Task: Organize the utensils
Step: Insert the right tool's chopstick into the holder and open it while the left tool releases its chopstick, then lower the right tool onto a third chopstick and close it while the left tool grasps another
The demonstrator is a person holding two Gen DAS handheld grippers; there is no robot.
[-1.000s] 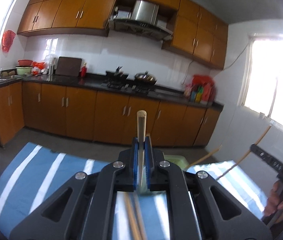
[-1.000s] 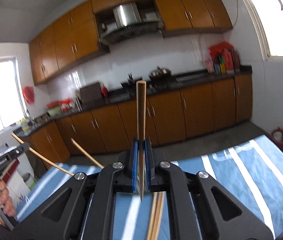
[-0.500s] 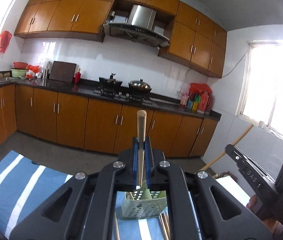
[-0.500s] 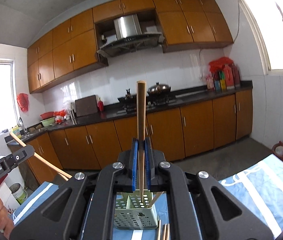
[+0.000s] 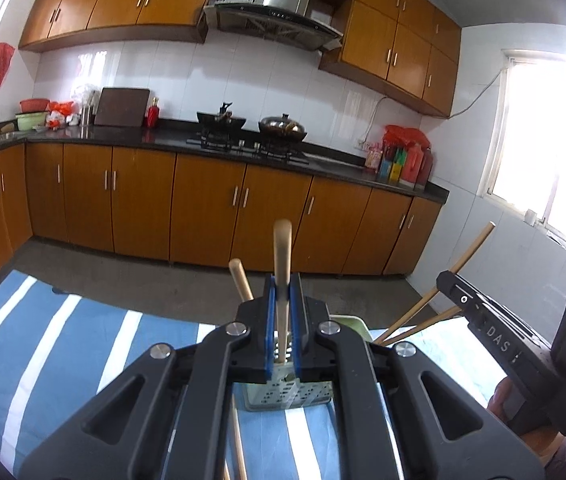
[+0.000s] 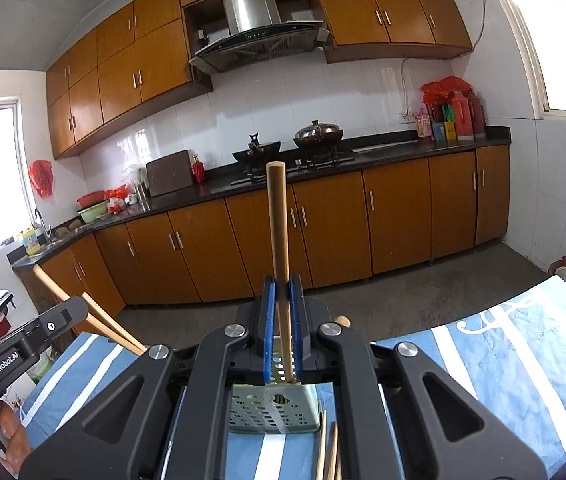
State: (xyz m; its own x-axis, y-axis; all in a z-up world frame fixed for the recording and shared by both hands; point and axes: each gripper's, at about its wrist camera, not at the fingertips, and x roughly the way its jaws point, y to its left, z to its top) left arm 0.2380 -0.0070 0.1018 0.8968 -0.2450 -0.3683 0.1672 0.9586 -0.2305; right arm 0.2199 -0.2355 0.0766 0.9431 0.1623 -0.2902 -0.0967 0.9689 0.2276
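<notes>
Your left gripper (image 5: 282, 332) is clamped on a wooden chopstick (image 5: 282, 264) that stands nearly upright between the blue pads, and your right gripper (image 6: 282, 332) pinches a second chopstick (image 6: 277, 240) the same way. Each is held low on its shaft, with the long top end free above the jaws and the lower tip hanging over the pale green perforated utensil basket (image 6: 273, 410) on the blue striped cloth (image 6: 523, 344). More chopsticks (image 6: 329, 452) lie on the cloth just beside the basket, and at least one other stick (image 5: 240, 276) appears to be leaning inside it, though your gripper body hides most of the basket. These sticks are light, stiff and smooth, so they will likely pivot or slide in the pads if a tip catches the basket rim. Holding near the lower third looks sensible, since it keeps the tip steady for aiming. For the ones flat on the cloth, take them near the middle, where a thin round shaft is least likely to roll away.
</notes>
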